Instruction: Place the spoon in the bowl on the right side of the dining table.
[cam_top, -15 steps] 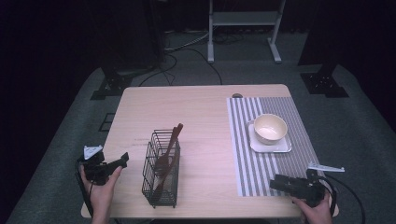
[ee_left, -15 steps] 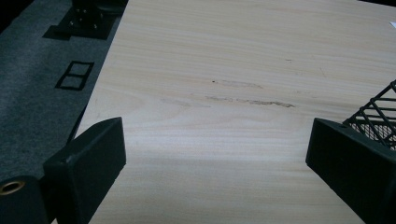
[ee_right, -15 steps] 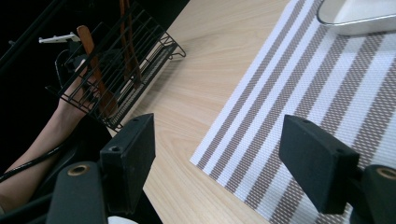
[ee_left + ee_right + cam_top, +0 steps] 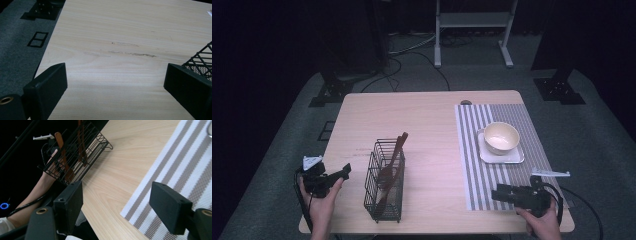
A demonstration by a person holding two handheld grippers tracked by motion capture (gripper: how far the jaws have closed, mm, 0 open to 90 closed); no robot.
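Just right of the left gripper, jaws spread and empty, we note the wire basket holding upright wooden utensils for access; the right gripper is likewise unclenched over the counter.

The worktop is a pale wooden board with rounded corners, standing on a dark grey carpeted floor. A faint dark scuff marks the wood ahead of the left gripper. Just to that gripper's right a black wire basket stands directly on the wood. A grey-and-white striped placemat lies flat on the side of the right gripper, its near edge under that gripper. Beyond the mat's far corner a small dark disc sits in the board.
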